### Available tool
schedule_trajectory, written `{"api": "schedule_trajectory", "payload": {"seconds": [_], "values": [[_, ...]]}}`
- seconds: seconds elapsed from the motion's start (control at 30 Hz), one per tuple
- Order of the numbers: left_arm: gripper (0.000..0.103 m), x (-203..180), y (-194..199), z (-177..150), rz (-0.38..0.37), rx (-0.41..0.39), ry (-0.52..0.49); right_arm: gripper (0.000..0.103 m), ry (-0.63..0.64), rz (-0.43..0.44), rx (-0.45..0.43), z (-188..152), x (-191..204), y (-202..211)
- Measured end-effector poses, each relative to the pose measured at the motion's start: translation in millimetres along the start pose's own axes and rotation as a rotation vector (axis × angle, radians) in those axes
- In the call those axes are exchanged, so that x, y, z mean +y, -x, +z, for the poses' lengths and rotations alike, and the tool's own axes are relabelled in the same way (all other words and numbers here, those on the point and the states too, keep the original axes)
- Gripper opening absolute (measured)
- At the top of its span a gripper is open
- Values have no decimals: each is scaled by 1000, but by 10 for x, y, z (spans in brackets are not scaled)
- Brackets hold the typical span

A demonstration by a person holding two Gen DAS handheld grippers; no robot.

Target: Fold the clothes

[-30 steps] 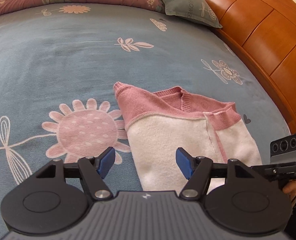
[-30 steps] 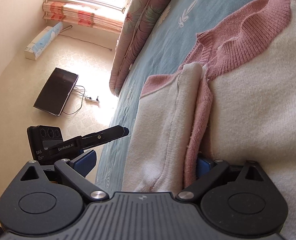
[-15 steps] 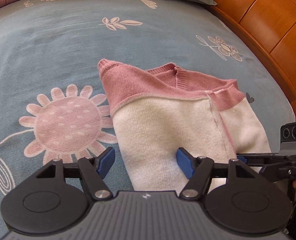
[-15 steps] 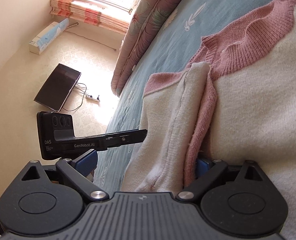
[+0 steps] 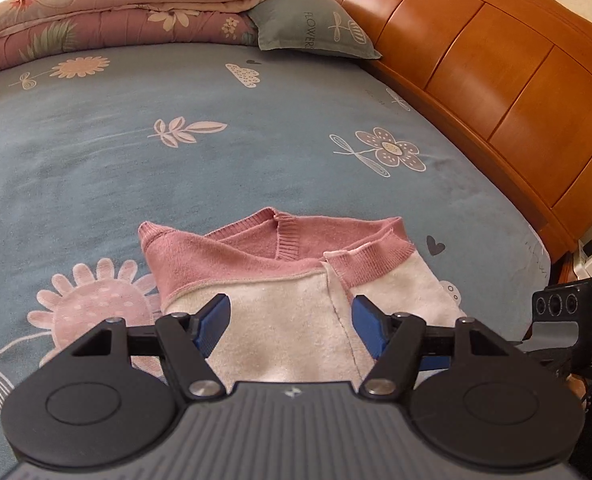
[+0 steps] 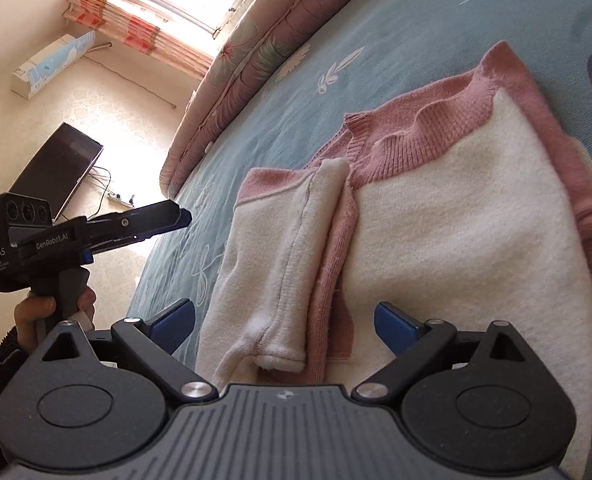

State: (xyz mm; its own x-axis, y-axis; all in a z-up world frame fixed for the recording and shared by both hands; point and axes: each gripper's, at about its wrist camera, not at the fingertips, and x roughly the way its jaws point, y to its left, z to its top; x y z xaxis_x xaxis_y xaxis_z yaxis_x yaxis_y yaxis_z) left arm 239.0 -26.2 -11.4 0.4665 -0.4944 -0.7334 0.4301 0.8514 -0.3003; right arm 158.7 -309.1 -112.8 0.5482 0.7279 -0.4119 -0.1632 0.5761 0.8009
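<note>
A pink and cream knit sweater (image 5: 296,280) lies folded on the blue flowered bedsheet (image 5: 135,168), neckline away from me. My left gripper (image 5: 291,322) is open and empty, its blue fingers spread just above the sweater's near cream part. In the right wrist view the sweater (image 6: 436,220) has both sleeves folded onto its body, with a cream sleeve (image 6: 296,264) lying lengthwise. My right gripper (image 6: 283,322) is open and empty, its fingers spread over the sweater's near edge. The left gripper's body (image 6: 75,232) shows at the left.
A folded quilt stack (image 5: 115,12) and a blue pillow (image 5: 316,28) lie at the far end of the bed. A wooden headboard (image 5: 496,80) runs along the right. A dark monitor (image 6: 51,168) and cables lie on the floor beside the bed.
My right gripper has opened and pulled back from the sweater's folded sleeve edge. My left gripper has tilted up and drawn back; the sweater now sits lower in its view.
</note>
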Motion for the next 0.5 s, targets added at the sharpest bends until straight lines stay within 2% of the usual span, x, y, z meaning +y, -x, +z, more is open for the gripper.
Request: {"api": "schedule_trajectory", "payload": {"seconds": [0.03,0.1,0.13,0.17,0.27,0.37,0.5], "values": [[66,26,-13,-24,-1,1,19,97,-6,19,-23,32,7,56],[66,87,1,-66,1,-1,50,85,-14,82,-38,99,40,43],[66,116,12,-84,2,-2,62,75,-12,85,-26,132,48,-23],[66,142,28,-101,4,-3,71,70,-9,87,-14,165,57,-90],[66,219,111,-150,17,-8,88,66,-27,42,23,209,4,-310],[67,302,171,-201,26,-11,102,58,-67,55,37,183,-76,-424],[68,396,151,-262,30,5,130,55,-57,41,47,163,-52,-538]]}}
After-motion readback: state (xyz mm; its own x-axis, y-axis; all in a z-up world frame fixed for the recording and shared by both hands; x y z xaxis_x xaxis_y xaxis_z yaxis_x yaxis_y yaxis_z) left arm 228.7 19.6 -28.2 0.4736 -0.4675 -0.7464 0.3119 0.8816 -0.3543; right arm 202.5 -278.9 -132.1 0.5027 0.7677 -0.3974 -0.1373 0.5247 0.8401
